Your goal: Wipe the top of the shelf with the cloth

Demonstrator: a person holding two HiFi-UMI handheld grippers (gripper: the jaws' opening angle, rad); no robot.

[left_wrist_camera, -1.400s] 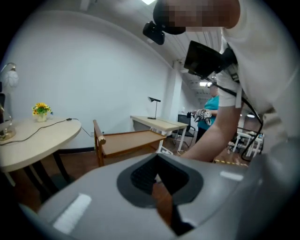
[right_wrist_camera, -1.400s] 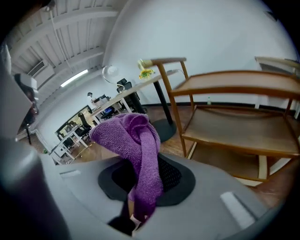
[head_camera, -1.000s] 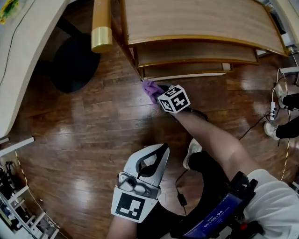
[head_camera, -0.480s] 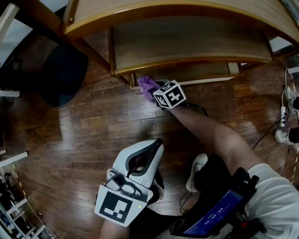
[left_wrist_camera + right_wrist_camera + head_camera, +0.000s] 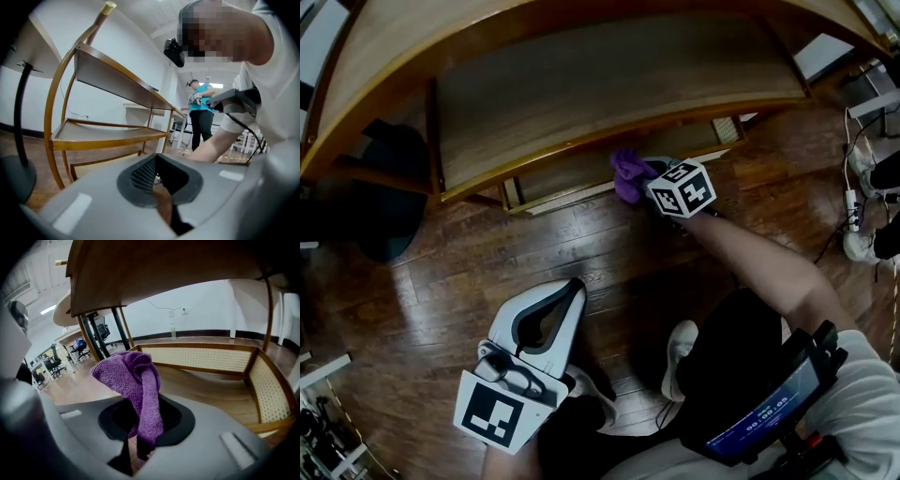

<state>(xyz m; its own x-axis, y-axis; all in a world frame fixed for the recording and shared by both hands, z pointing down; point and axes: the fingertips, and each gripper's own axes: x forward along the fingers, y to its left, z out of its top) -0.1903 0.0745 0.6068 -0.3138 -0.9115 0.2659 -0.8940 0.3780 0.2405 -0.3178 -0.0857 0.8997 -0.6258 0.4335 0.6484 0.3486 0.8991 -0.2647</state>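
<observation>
The wooden shelf [image 5: 581,37] fills the top of the head view, with lower tiers under its top board. My right gripper [image 5: 643,178] is low by the floor at the front of the bottom tier [image 5: 572,178], shut on the purple cloth [image 5: 626,172]. In the right gripper view the cloth [image 5: 133,376] bunches up out of the right gripper [image 5: 140,427], with a board's underside above and the cane-panelled bottom tier [image 5: 206,357] ahead. My left gripper [image 5: 574,287] hangs near my knee, shut and holding nothing. The left gripper view shows the left gripper [image 5: 161,197] pointing at the shelf [image 5: 117,79] from the side.
A dark round stand base [image 5: 380,202] sits on the wood floor left of the shelf. Cables and a power strip [image 5: 853,211] lie at the right. My shoe [image 5: 680,347] is below the right arm. Another person [image 5: 201,117] stands far off behind the shelf.
The right gripper with the cloth has moved right along the front of the bottom tier. The view has shifted so the shelf fills more of the top. The left gripper stays shut.
</observation>
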